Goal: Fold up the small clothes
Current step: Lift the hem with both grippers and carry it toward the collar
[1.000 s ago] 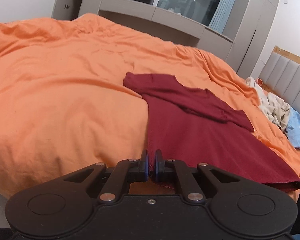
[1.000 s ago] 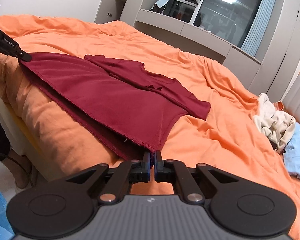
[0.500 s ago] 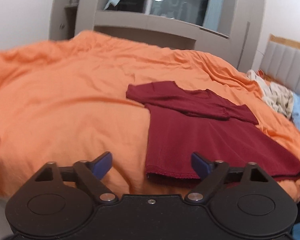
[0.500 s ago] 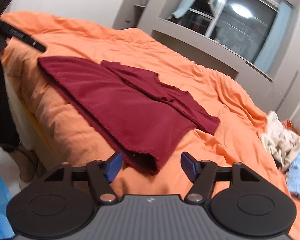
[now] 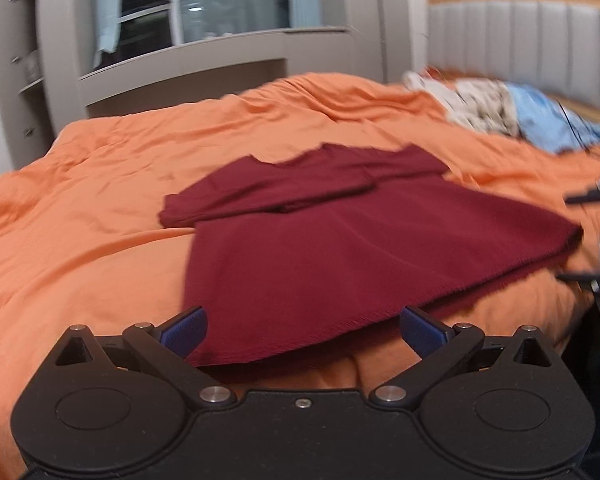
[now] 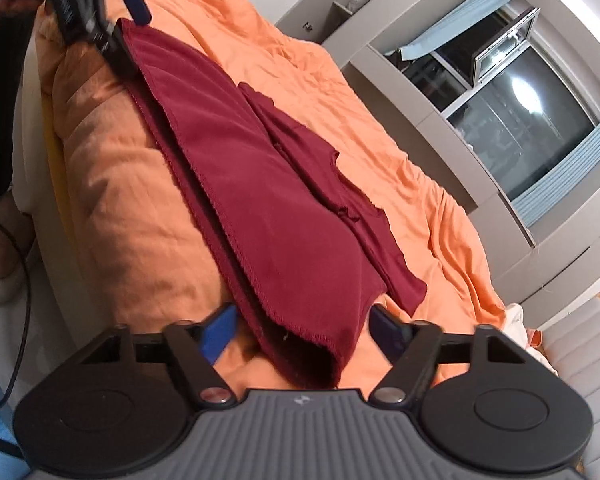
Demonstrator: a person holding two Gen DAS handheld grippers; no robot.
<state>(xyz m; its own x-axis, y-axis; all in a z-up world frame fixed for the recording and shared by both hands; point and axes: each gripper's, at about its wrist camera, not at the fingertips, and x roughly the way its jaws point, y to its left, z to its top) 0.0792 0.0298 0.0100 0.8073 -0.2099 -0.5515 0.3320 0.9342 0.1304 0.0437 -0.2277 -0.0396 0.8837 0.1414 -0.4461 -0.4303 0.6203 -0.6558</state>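
Note:
A dark red T-shirt [image 5: 320, 248] lies flat on the orange duvet [image 5: 80, 208], its sleeves folded in and its hem at the bed's near edge. My left gripper [image 5: 302, 330] is open and empty, its blue pads [image 5: 184, 330] either side of the hem's left part. In the right wrist view the shirt [image 6: 260, 200] runs away from me. My right gripper [image 6: 304, 330] is open and empty, straddling the hem's right corner. The left gripper [image 6: 100, 8] shows at the top left, by the other hem corner.
A pile of cream and light blue clothes [image 5: 500, 108] lies by the grey padded headboard [image 5: 520, 44]. Grey cabinets and a window [image 5: 220, 12] stand behind the bed. The person's leg, a shoe [image 6: 0, 280] and a cable are beside the bed.
Both grippers were shut on the shirt's hem corners a second ago. Both have opened and let the hem drop onto the duvet. Both views have swung round.

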